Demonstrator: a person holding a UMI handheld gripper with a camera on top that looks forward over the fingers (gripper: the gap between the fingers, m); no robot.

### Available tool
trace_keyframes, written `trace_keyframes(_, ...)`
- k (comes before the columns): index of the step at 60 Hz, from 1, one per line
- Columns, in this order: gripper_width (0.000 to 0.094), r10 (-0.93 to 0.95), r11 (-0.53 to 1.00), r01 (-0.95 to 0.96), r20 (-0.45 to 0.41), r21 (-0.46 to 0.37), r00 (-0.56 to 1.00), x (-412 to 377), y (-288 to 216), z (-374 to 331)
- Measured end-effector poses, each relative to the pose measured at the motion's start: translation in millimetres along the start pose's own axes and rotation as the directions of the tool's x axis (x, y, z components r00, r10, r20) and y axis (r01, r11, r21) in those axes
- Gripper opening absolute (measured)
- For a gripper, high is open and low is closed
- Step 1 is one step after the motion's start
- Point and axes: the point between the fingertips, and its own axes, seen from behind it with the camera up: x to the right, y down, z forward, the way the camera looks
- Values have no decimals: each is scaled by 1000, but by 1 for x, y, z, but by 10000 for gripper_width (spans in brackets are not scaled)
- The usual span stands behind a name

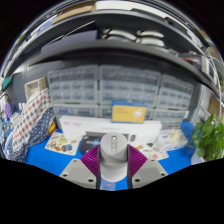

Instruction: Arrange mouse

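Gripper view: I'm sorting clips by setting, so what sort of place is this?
Probably a workshop or lab: a wall of small parts drawers, a blue table, a person's sleeve beside it. The hand-held gripper grips a mouse.

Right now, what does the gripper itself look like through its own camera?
The gripper shows two light grey, angular fingers, each with a magenta-purple pad on its inner face. The pads slope inward in a V towards the white mouse between them. No cables, markings or sleeve are visible in this view.

gripper (113,168) raised, level, fingers (90,160) clamped on mouse (113,152)
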Motion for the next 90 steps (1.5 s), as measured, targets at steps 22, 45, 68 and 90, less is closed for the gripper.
trace_keyframes(22, 367, 10, 953, 6, 48, -304, 999, -88, 180, 71)
trace_keyframes(45, 537, 29, 938, -7, 59, -346, 998, -90, 192, 75)
trace_keyframes(68, 872, 72, 973, -50, 86, -227, 994, -82, 72, 12)
trace_keyframes(90, 866, 90, 985, -74, 94, -156, 992, -80, 16, -65)
